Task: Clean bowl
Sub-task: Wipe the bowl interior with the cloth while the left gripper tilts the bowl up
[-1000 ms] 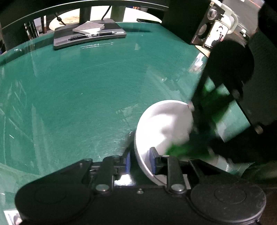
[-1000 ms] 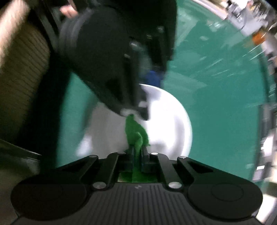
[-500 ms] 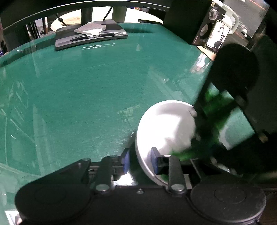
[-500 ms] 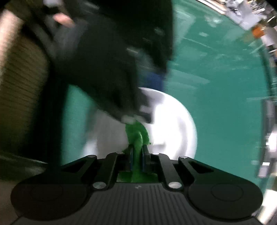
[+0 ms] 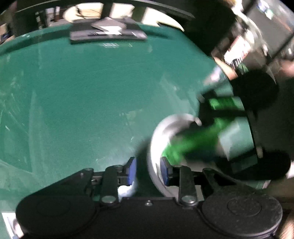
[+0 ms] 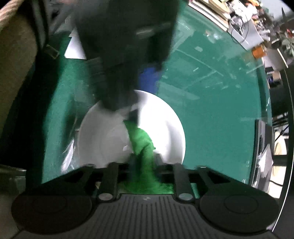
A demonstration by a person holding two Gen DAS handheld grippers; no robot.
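Observation:
A white bowl [image 5: 162,128] sits tilted on the green table [image 5: 73,92], its near rim between the blue pads of my left gripper [image 5: 148,171], which is shut on it. A green cloth [image 5: 193,143] lies blurred across the bowl's inside, held by my right gripper coming in from the right. In the right wrist view the bowl [image 6: 106,132] is open toward me. My right gripper [image 6: 144,161] is shut on the green cloth [image 6: 141,141], which presses on the bowl's inner wall. The left gripper's black body [image 6: 125,55] hangs blurred over the bowl's far rim.
A dark tray with papers and a pen [image 5: 108,34] lies at the table's far edge. Devices and a stand [image 5: 244,46] crowd the back right. Books and clutter [image 6: 220,11] line the table edge, and a white sheet [image 6: 75,47] lies behind the left gripper.
The green cloth has swept across the bowl's inside toward my left fingers. Both views are blurred by motion, and the bowl fills more of the right wrist view.

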